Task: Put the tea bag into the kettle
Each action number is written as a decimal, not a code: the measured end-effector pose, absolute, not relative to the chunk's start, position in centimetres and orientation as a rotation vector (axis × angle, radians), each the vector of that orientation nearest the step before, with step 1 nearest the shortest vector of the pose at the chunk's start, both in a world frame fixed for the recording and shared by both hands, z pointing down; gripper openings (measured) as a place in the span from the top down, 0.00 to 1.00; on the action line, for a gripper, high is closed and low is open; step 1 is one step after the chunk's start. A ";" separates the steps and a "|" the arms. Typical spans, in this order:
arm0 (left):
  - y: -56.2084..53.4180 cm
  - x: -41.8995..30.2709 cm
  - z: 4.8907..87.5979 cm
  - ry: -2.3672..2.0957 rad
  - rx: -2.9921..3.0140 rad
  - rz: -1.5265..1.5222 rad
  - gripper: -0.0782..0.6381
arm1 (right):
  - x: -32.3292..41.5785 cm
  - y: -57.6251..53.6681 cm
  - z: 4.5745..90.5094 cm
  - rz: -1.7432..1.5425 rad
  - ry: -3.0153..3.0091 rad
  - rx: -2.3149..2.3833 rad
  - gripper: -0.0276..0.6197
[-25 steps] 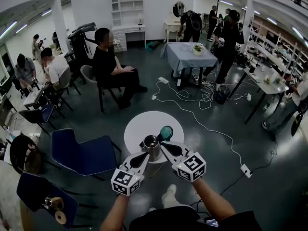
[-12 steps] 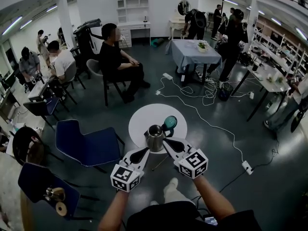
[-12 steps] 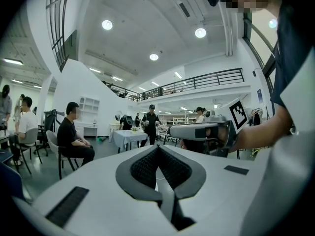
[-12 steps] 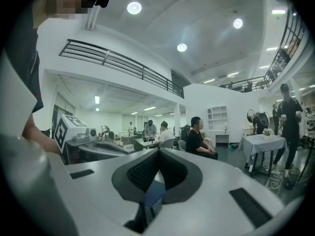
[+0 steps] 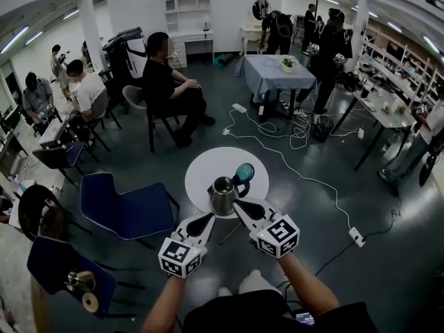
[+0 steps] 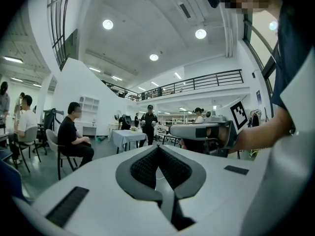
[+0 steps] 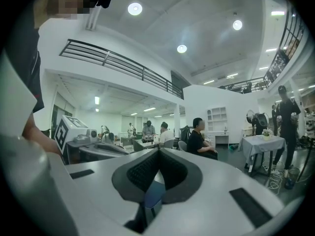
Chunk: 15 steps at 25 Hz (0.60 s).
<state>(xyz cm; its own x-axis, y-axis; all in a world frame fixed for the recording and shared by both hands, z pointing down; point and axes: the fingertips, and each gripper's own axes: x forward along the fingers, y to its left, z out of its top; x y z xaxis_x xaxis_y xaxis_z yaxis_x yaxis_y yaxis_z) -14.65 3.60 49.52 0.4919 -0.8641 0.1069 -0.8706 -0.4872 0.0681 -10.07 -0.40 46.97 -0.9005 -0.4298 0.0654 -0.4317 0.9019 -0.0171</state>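
Steel kettle (image 5: 223, 194) stands upright near the near edge of the round white bench (image 5: 205, 169), its mouth open to the top and a teal lid-like disc (image 5: 243, 173) just beside it on the far right. Both claws are held low on the near side of it. The right claw (image 5: 241, 205) has its tip close against the kettle's near right flank, while the left claw (image 5: 206, 220) sits a little nearer and to the left. In the right gripper view the jaws are pressed together on a thin, pale bluish piece (image 7: 153, 193), which I take to be the tea bag. In the left gripper view the left claw's jaws meet at the tips with nothing I can make out between them. Both claws look out across the room, not down. Judged from this, the right claw is the nearer of the 2. The kettle's mouth lies just far-left of its tip and higher, so the bag must go up and over the rim.
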 end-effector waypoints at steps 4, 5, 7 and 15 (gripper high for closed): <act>3.4 -14.6 49.6 -1.520 2.609 0.082 0.87 | -9.8 -0.6 47.1 0.056 -3.004 0.697 0.93; 3.3 -14.7 49.6 -1.524 2.606 0.080 0.87 | -9.8 -0.6 47.2 0.056 -3.002 0.698 0.93; 3.1 -14.7 49.4 -1.527 2.603 0.070 0.87 | -9.6 -0.9 47.2 0.053 -2.997 0.696 0.93; 3.0 -13.6 49.3 -1.518 2.604 0.066 0.87 | -9.3 -1.1 46.9 0.029 -2.996 0.679 0.93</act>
